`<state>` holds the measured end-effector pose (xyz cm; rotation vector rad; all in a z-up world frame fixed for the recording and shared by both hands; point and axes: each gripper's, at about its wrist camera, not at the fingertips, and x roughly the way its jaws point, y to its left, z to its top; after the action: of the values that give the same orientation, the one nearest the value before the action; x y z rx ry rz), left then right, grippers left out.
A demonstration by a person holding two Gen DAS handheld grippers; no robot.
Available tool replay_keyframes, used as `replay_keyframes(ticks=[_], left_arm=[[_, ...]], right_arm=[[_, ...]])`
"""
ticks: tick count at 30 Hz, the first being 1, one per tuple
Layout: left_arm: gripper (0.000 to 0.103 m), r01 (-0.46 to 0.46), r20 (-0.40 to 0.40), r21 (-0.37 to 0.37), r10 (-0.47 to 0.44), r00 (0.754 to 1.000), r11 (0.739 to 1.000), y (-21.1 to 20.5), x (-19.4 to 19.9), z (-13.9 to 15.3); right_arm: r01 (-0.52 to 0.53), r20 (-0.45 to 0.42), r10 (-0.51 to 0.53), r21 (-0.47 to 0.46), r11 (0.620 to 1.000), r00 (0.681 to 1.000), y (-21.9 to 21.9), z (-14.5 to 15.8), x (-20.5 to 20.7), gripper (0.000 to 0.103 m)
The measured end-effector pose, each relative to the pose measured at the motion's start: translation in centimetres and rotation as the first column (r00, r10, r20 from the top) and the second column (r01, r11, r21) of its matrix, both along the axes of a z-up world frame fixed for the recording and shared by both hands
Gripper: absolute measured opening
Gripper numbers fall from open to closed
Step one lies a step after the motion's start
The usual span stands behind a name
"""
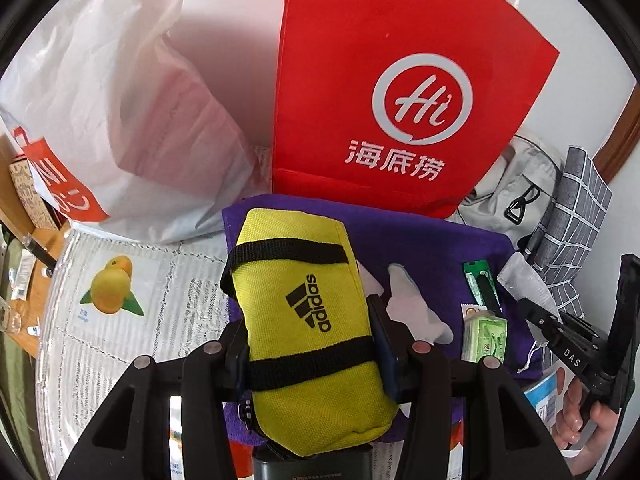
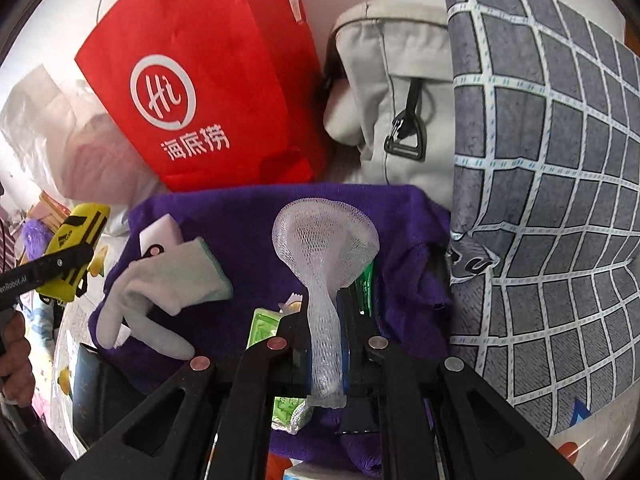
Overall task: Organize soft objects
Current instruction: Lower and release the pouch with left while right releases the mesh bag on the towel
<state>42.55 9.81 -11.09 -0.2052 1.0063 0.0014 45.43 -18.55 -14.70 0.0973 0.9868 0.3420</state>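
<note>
Fingertips of the left gripper (image 1: pixel 310 344) vanish behind the yellow pouch (image 1: pixel 310 320) they clamp above the purple cloth (image 1: pixel 432 240). Right gripper (image 2: pixel 324 344) pinches a white foam net (image 2: pixel 324 248) by its neck, jaws nearly together, its lower end cut off behind the gripper body.

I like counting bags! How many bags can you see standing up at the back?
3: a white plastic bag at back left, a red paper bag in the middle, and a grey fabric bag to its right beside the checked cloth. More may be hidden behind them.
</note>
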Motion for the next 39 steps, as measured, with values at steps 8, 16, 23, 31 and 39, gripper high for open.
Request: replay_keyframes(ticks=[8,16,23,31,39], left_arm=[[0.048,0.022,-0.024,-0.034,-0.023,0.999,0.999,-0.3,0.3,-0.7],[0.049,0.047,-0.058,-0.051,-0.05,0.997,0.998,-0.9,0.6,-1.8],[0.051,0.059,-0.072,-0.047,-0.062,0.995,0.997,-1.2,0.6,-2.1],[0.066,0.062,-0.076,-0.077,-0.068,0.995,0.995,-1.4,0.8,-2.1],[0.071,0.048,-0.073,-0.069,-0.053,0.996,0.996,-0.9,0.7,-1.8]], right_arm=[[-0.041,-0.01,0.041,-0.005,0.999,0.999,1.0,-0.6,0.0,0.012],[-0.046,-0.037,0.046,-0.003,0.999,0.998,1.4,-1.4,0.5,0.013],[-0.047,-0.015,0.047,-0.001,0.999,0.999,1.4,-1.2,0.3,0.045],[-0.077,0.004,0.077,-0.034,0.996,0.997,2.3,-0.8,-0.2,0.073],[-0.063,0.043,0.065,-0.049,0.997,0.997,2.3,-0.3,-0.5,0.085]])
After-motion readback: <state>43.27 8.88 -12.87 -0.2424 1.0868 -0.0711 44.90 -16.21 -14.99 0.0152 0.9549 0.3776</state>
